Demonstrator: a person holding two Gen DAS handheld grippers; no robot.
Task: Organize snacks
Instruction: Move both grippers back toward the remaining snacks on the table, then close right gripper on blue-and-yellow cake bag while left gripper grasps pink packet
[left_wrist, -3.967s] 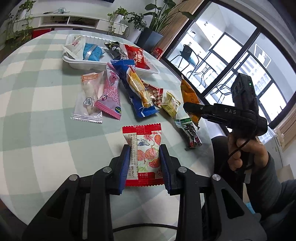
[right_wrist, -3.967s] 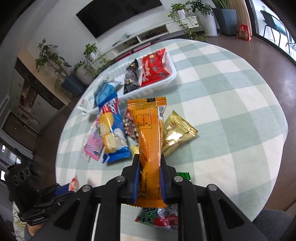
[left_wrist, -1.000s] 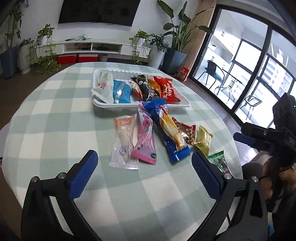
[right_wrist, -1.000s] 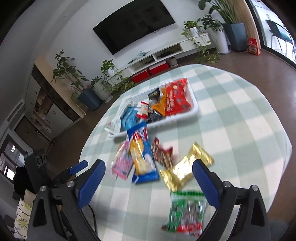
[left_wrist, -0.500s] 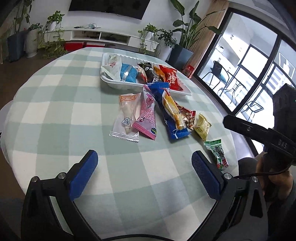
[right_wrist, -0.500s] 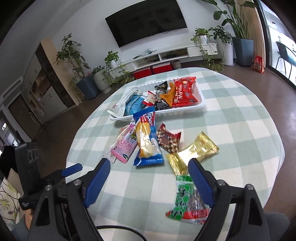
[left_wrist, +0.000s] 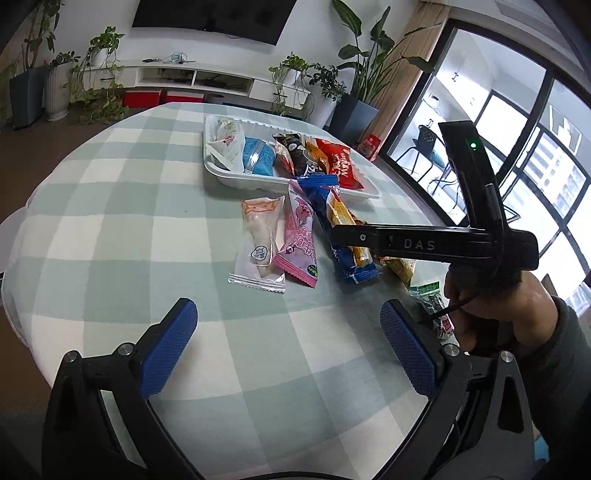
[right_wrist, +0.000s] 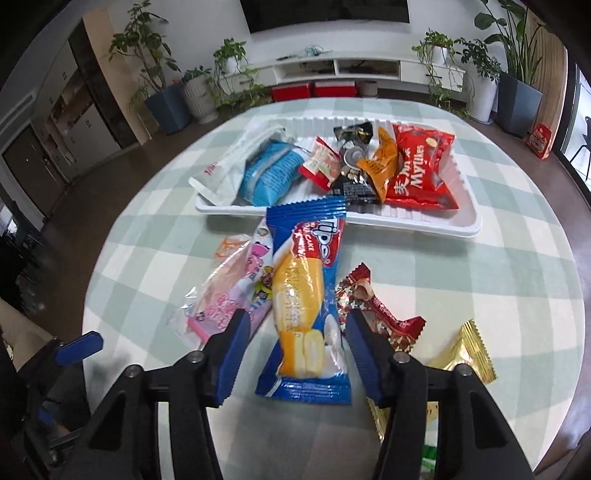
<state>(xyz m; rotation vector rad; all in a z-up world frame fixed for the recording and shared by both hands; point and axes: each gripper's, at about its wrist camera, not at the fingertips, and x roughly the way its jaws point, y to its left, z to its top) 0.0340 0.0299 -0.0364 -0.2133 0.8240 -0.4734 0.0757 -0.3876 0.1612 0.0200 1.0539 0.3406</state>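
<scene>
A white tray (right_wrist: 469, 225) at the table's far side holds several snack packs, among them a red one (right_wrist: 421, 173) and a light blue one (right_wrist: 271, 173). My right gripper (right_wrist: 297, 345) is open, its fingers on either side of a blue cake pack (right_wrist: 308, 295) lying on the cloth. It also shows in the left wrist view (left_wrist: 343, 236). My left gripper (left_wrist: 288, 347) is open and empty above bare cloth. A pink pack (left_wrist: 299, 240) and a clear pack (left_wrist: 260, 236) lie ahead of it.
A dark red pack (right_wrist: 373, 302) and a gold pack (right_wrist: 465, 354) lie right of the blue pack. A green pack (left_wrist: 430, 295) sits near the table's right edge. The round table has a green checked cloth (left_wrist: 110, 221). Plants and a TV shelf stand behind.
Both grippers have let go of their packs, which now lie in the tray. My right gripper has come down and forward around the blue cake pack. My left gripper stays open.
</scene>
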